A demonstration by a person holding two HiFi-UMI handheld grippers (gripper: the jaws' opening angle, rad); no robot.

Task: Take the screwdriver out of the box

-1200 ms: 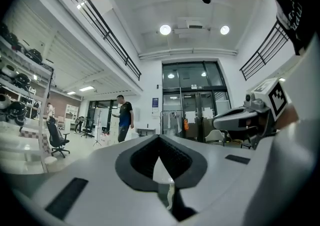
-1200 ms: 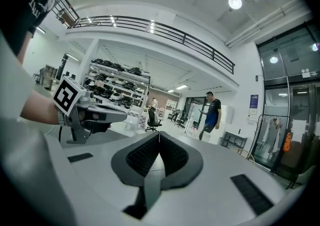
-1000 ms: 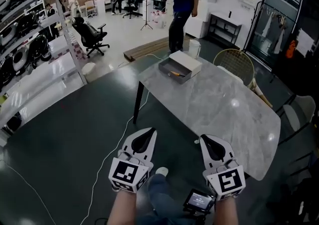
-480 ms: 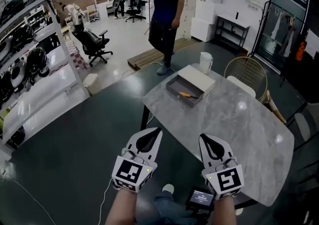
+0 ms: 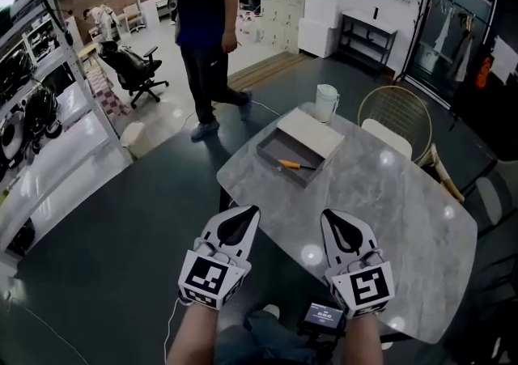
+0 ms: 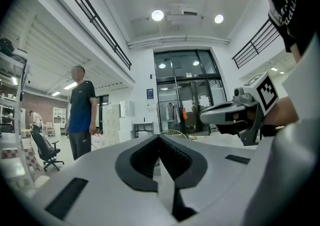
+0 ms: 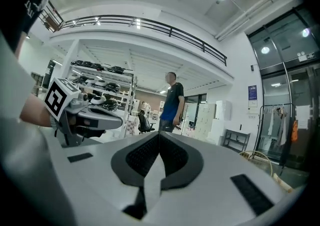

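1. Only the head view shows the screwdriver [image 5: 295,165], lying in the open box [image 5: 271,156] at the bench's [image 5: 388,210] far corner.
2. The gripper views show the left tool [image 6: 160,138] and the right tool [image 7: 159,135] each closed tight and empty.

Ref. pt: box [image 5: 279,147] on table [image 5: 380,201]. Box top open, access from above unobstr. Near side of box: bare tabletop out to table edge, free approach. Right of box: wide bare tabletop. Far side: white casing [image 5: 312,130] touching box, blocks entry there. Beyond casing, at table corner: white jug [image 5: 325,102]. Far-right of box: wire chair [image 5: 398,112] close to table. Far-left of box: person [image 5: 202,23] standing, apart from table.
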